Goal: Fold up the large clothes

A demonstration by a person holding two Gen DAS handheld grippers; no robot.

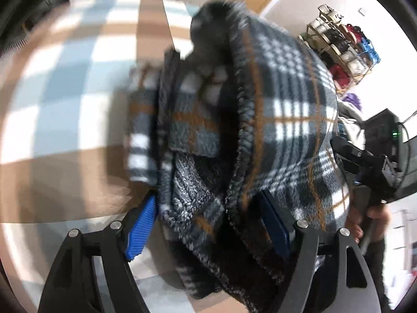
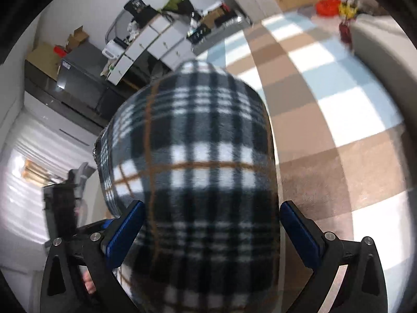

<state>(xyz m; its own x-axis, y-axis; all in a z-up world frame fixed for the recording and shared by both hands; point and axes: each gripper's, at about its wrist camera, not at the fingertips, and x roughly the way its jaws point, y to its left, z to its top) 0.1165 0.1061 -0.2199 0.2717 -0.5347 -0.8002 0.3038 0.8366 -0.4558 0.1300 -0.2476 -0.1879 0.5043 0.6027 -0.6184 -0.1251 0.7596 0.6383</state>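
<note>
A thick folded bundle of dark plaid fleece [image 1: 281, 120] with white checks and orange lines fills the middle of both wrist views. My left gripper [image 1: 208, 224] has the bundle between its jaws. Most of its left blue pad [image 1: 140, 230] is bare, with a slim gap to the cloth, and the cloth drapes over the right pad [image 1: 275, 225]. My right gripper [image 2: 212, 230] is shut on the plaid fleece [image 2: 198, 151], both blue pads lying against its sides. The right gripper [image 1: 370, 167] and a hand also show at the right edge of the left wrist view.
Below lies a checked floor mat [image 2: 338, 109] in blue, white and brown. A shoe rack [image 1: 341, 44] stands by the wall. White drawer units and cluttered boxes [image 2: 156, 39] stand at the back. Red and yellow items [image 2: 336, 5] sit at the far right.
</note>
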